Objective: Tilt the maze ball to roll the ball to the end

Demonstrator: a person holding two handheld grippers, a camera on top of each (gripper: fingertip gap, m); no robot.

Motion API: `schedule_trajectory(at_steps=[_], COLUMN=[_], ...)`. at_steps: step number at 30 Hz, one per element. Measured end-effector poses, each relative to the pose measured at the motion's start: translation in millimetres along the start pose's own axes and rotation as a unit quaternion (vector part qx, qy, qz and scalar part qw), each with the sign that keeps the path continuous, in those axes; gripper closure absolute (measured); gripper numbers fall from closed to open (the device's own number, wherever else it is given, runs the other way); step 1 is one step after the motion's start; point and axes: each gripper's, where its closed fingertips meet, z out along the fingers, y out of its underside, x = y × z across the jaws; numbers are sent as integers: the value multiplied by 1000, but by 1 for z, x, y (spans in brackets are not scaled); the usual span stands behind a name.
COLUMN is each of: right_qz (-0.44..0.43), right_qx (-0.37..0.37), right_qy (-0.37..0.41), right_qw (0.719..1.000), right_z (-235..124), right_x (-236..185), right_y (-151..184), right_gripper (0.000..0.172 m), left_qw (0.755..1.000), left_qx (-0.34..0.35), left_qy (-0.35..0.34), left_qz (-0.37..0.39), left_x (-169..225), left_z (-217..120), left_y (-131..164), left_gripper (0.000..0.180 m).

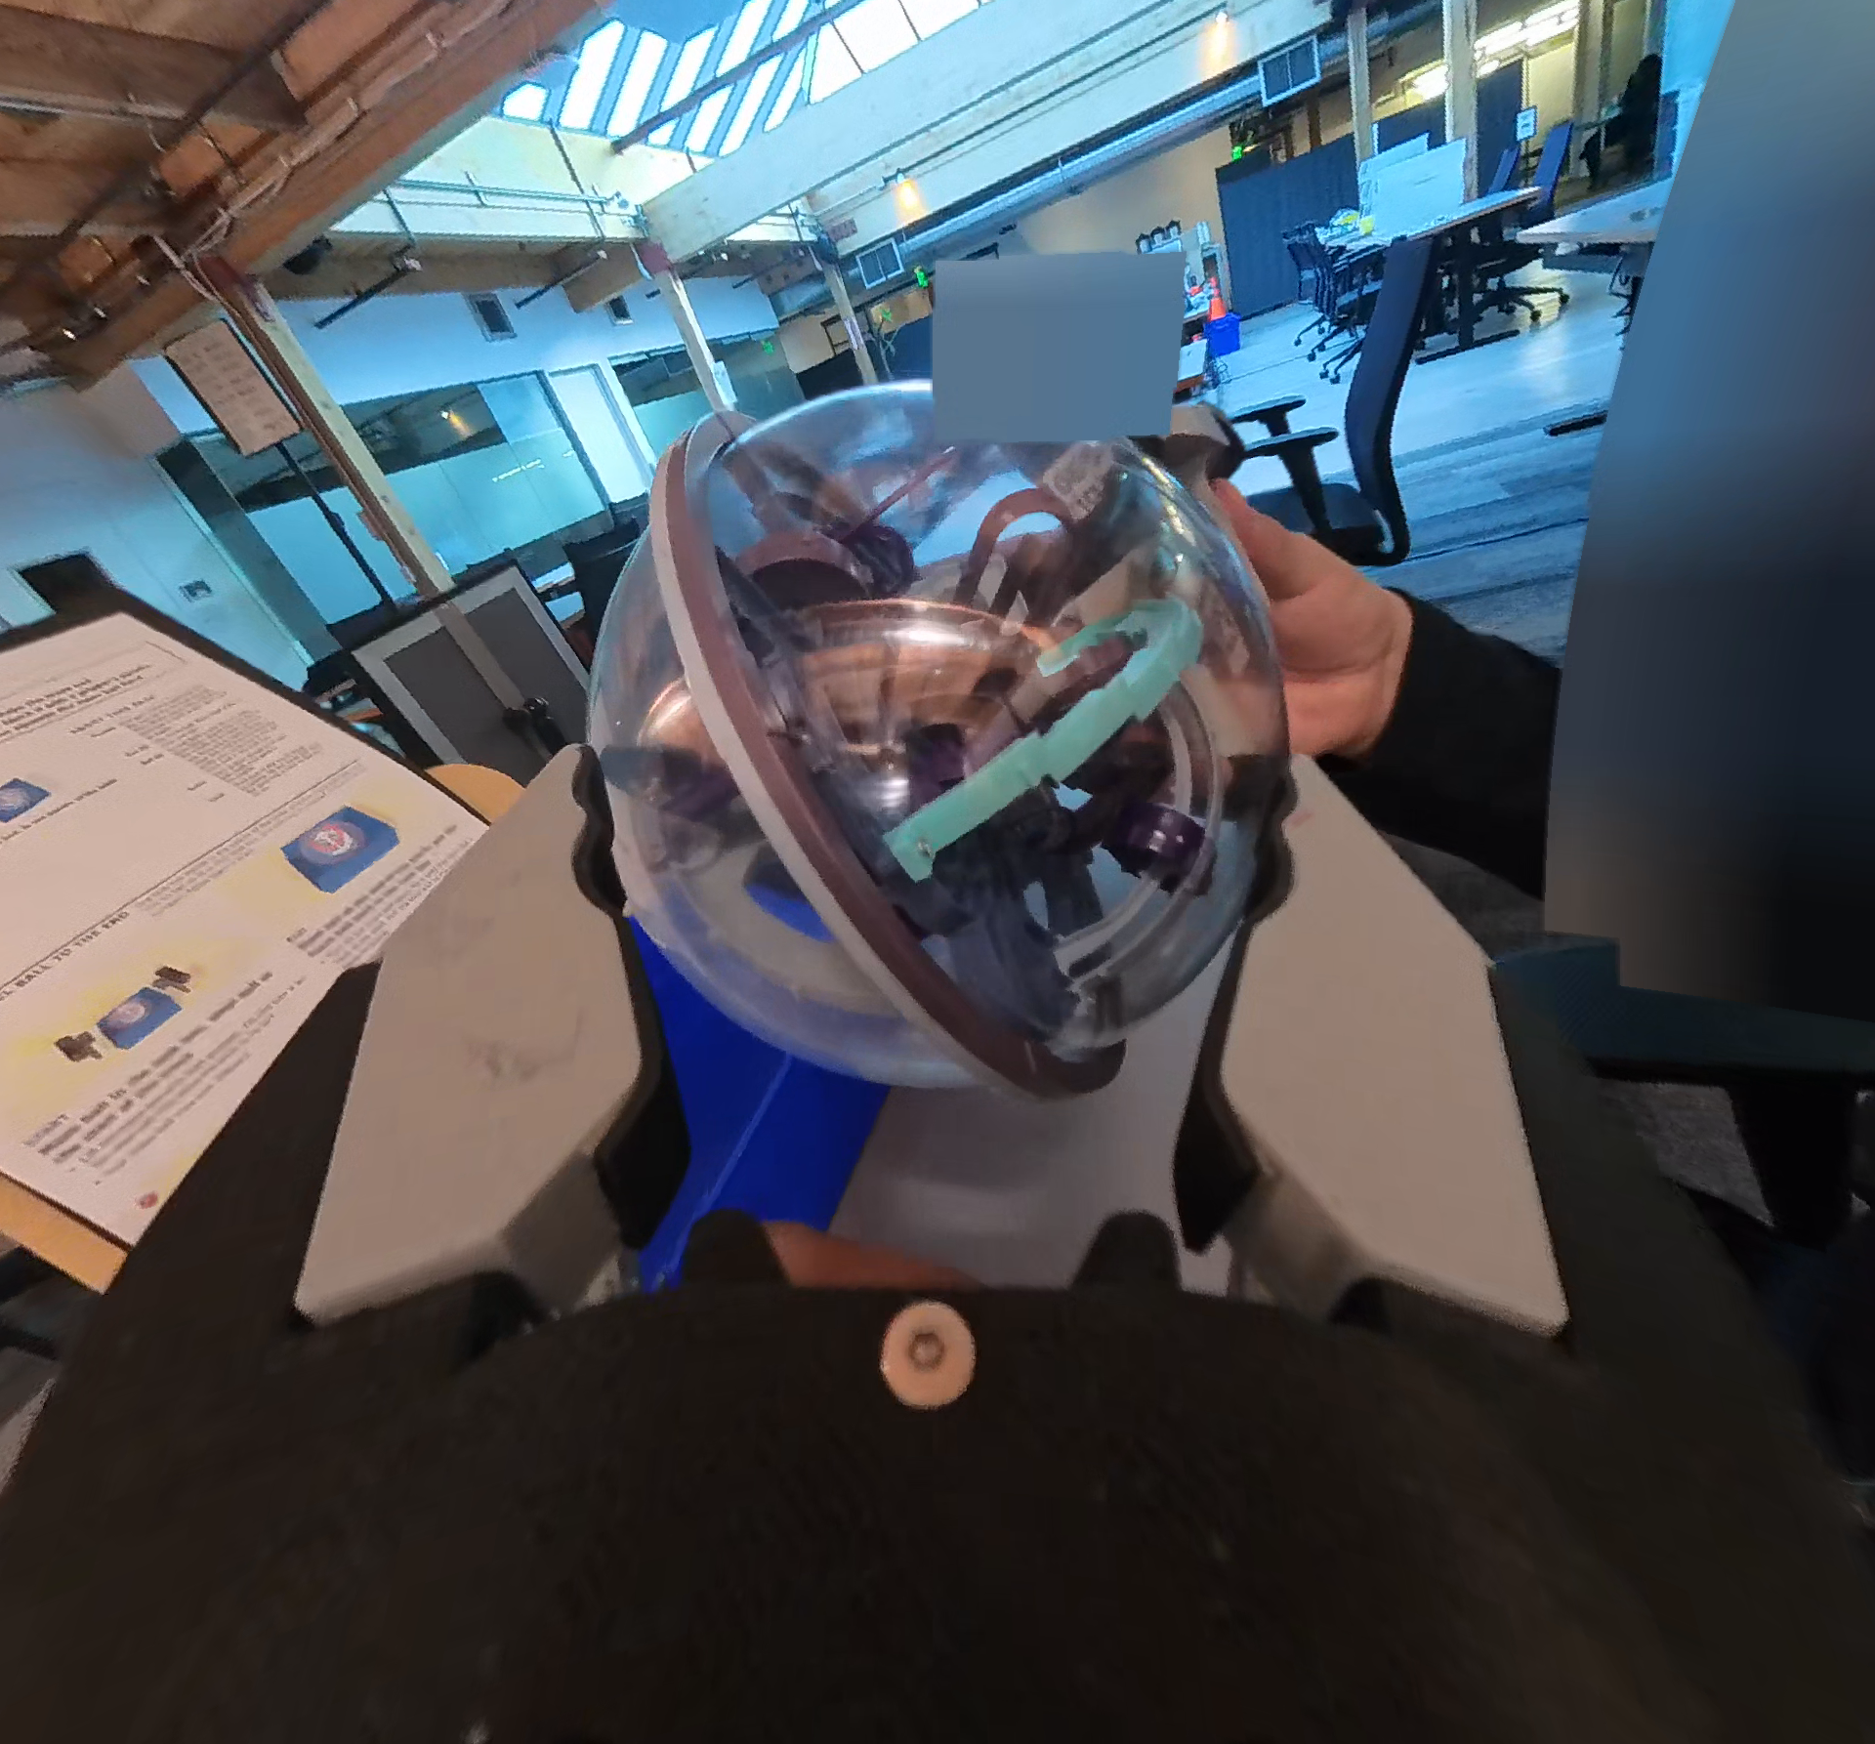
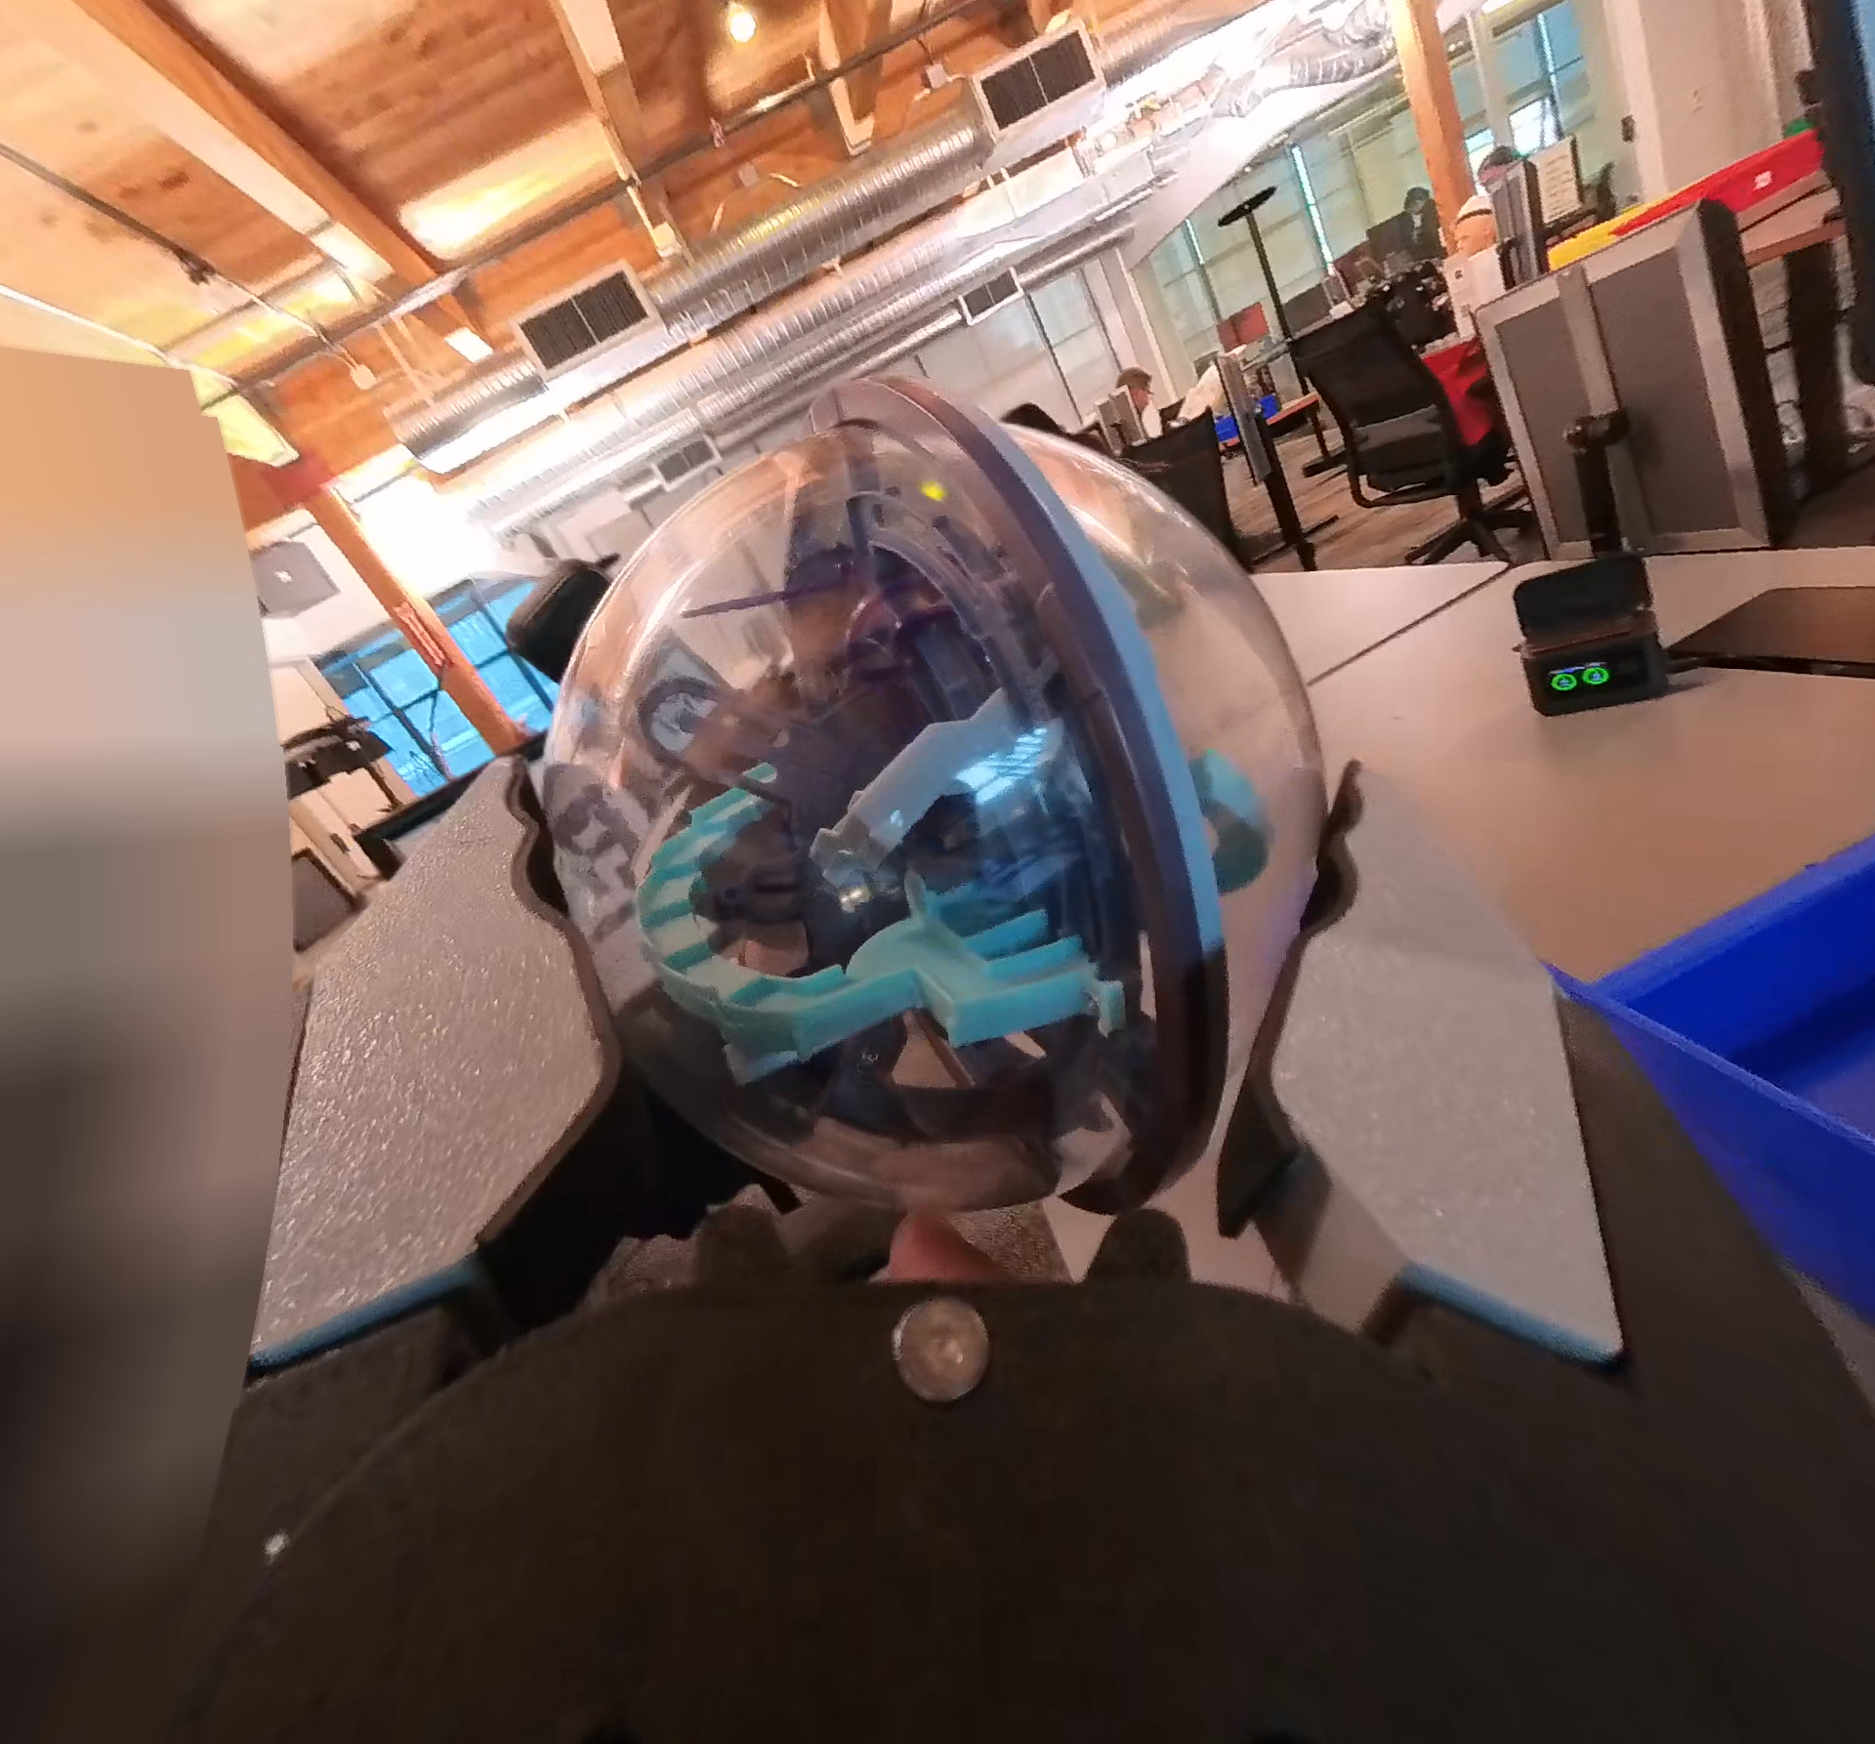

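Clamping the maze ball (image 1: 933, 752) from both sides, the left gripper (image 1: 933, 843) has its 2 black wavy pads (image 1: 599, 843) pressed on the clear shell, ball lifted off the table and tilted so the grey-brown seam ring (image 1: 771, 843) runs diagonally. Right gripper (image 2: 933, 874) also squeezes the same maze ball (image 2: 913, 843), pads (image 2: 548, 874) touching the sphere on either side, seam ring nearly upright and leaning right in that view. Inside the shell: teal track pieces (image 2: 812, 975), purple and dark track parts, a pale grey ramp (image 2: 913, 772); small rolling ball too hard to pick out. A hand (image 1: 1319, 620) in a dark sleeve shows just past the ball's far right side in the left wrist view, touching or nearly touching the shell. Blue bin (image 2: 1745, 1036) sits at lower right on the grey table (image 2: 1522, 782), with a small black device (image 2: 1593, 650) with green lights farther back. Printed instruction sheet (image 1: 172, 884) lies at left on a board. Open office behind, wooden ceiling beams, desk chairs.
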Motion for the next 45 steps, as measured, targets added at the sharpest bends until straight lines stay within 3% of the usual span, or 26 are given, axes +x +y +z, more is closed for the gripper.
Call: schedule_trajectory(at_steps=[5, 8, 18, 22, 29, 39, 45], right_qz=[24, 29, 12, 18, 18, 17, 20], right_qx=[24, 17, -74, -99, -150, -242, -257], right_qy=[-24, -5, 128, 150, 188, 170, 165], right_qw=[999, 999, 989, 984, 971, 955, 952], right_z=[-4, -5, -9, -8, -13, -2, 3], right_x=[-4, 8, 68, 85, 117, 133, 136], right_y=[-10, -5, 88, 119, 160, 156, 153], right_gripper=[28, 28, 27, 28, 29, 30, 35], left_qw=[1000, 999, 993, 989, 973, 970, 975], left_qx=[-12, -21, -57, -48, -136, -147, -134], left_qy=[-7, -22, -27, -29, -9, -32, -35], left_qz=[10, 15, -98, -140, -186, -189, -174], left_x=[0, -1, 20, 27, 38, 22, 12], left_z=[5, 5, -13, -20, -22, -23, -36], left_y=[-15, -5, 121, 155, 215, 224, 216], left_gripper=[58, 63, 64, 64, 63, 67, 84])
